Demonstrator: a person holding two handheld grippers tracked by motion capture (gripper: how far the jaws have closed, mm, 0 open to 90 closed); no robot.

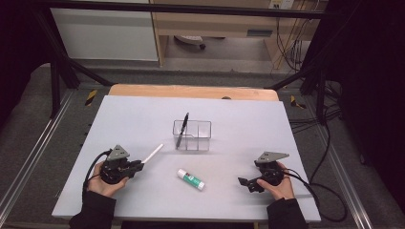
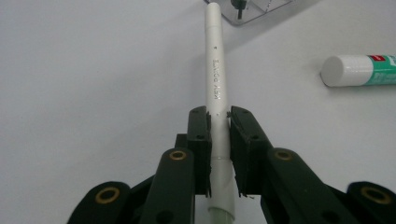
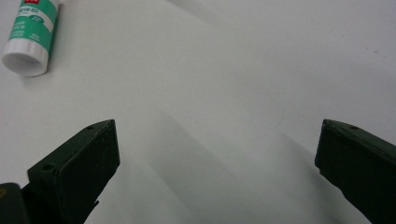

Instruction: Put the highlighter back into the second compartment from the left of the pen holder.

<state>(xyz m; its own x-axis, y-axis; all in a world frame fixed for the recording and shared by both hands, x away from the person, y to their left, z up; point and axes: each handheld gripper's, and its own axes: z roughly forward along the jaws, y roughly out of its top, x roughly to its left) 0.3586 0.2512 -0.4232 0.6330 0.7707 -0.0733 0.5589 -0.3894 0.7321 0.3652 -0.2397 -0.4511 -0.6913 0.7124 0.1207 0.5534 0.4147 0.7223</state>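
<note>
Pen-wise, we had the white pen [image 2: 217, 70] clamped between the jaws of the left gripper [image 1: 136, 166], gripped near its back end, with most of the barrel sticking out ahead toward the clear organizer [image 1: 192, 135] in the middle of the worktop [image 1: 143, 119]. In the high view it looked tilted up off the surface, tip aimed at the organizer but well short of it. A black pen [image 1: 182, 130] stood leaning in the organizer's left compartment, so we figured one item was stowed, the white one was picked up but not dropped in, and the glue stick [image 1: 191, 179] lay flat on the worktop between our two hands, untouched. So maybe a third of the way through, by our guess.

Left hand sat low at the near left of the worktop, gripper roughly level and angled inward. The right gripper [image 1: 248, 182] rested near the front right edge, jaws wide apart with nothing between them, pointing toward the glue stick.
</note>
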